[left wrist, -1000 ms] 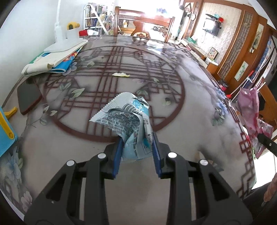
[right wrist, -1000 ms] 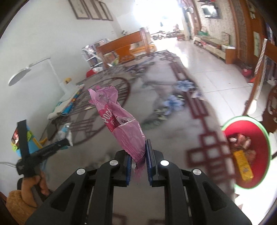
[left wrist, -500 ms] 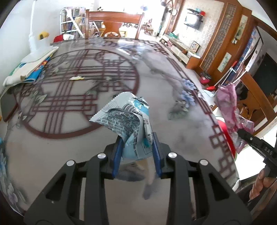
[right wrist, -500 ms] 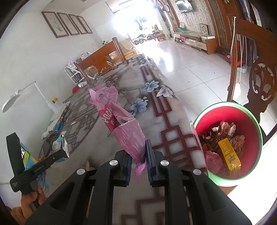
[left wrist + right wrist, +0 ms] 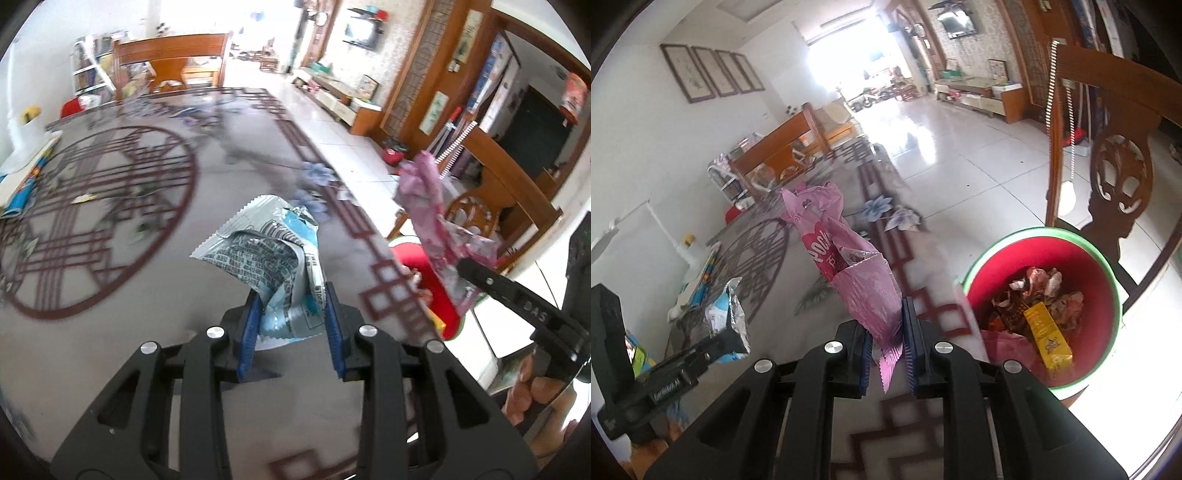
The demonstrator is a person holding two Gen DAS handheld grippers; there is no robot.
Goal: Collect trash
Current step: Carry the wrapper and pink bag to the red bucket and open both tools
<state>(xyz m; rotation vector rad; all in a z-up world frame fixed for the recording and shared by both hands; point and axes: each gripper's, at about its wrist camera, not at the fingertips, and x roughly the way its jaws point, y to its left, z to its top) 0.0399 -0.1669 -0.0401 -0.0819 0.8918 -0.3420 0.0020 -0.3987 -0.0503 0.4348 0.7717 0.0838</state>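
1. The table (image 5: 155, 332) fills most of the room in front of me, a long top with a grey patterned cover of dark red lattice lines, a big circle motif and pale blue flowers along its edge.
2. A carved wooden chair (image 5: 1115, 177) stands on the tiled floor just behind the bin.
3. The red bin (image 5: 1082, 266) with a green rim sits on the floor just beside the table's edge, already holding crumpled wrappers and a yellow carton (image 5: 1047, 334).
4. The right hand-held gripper (image 5: 886, 345) has its blue pads nearly together, pinching the lower end of a pink snack wrapper (image 5: 849, 266). The wrapper stands up from the jaws above the table's edge, near the bin but not over its opening.
5. The left hand-held gripper (image 5: 291, 325) is closed on a crumpled silver and blue snack wrapper (image 5: 273, 254), held clear above the table top, its serrated edge pointing up.
6. A person's fingers (image 5: 535, 391) curl round the handle of the right hand-held gripper.
7. A small yellowish scrap (image 5: 83, 199) lies on the table inside the circle motif, well apart from both hand-held grippers.
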